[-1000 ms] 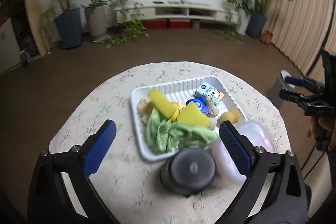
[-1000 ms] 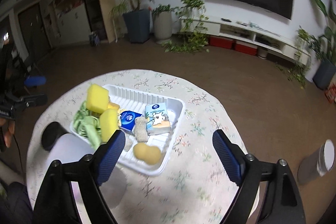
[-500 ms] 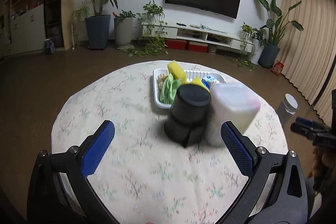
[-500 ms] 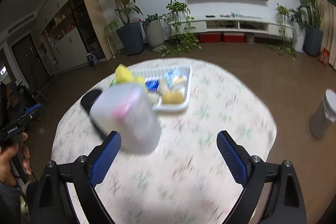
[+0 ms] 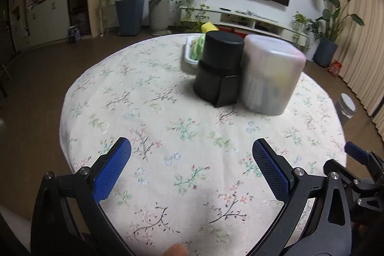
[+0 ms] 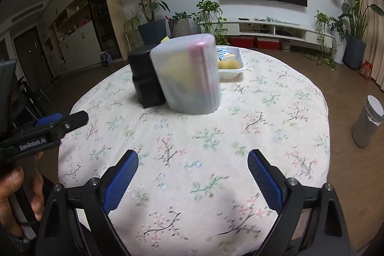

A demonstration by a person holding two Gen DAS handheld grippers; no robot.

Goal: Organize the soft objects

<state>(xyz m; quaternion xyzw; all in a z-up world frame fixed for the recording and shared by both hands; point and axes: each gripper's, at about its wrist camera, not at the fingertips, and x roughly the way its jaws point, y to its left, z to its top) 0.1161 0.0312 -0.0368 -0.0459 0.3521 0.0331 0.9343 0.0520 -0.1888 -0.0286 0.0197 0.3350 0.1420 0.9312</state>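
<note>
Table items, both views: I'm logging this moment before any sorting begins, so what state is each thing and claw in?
Left claw: open, empty.
Right claw: open, empty, its jaws have just been opening.
Black container: upright, closed.
Translucent container: upright, beside the black one; contents blurred.
White tray: behind the containers, holding soft items.
Yellow sponge: sticking up in the tray.
</note>
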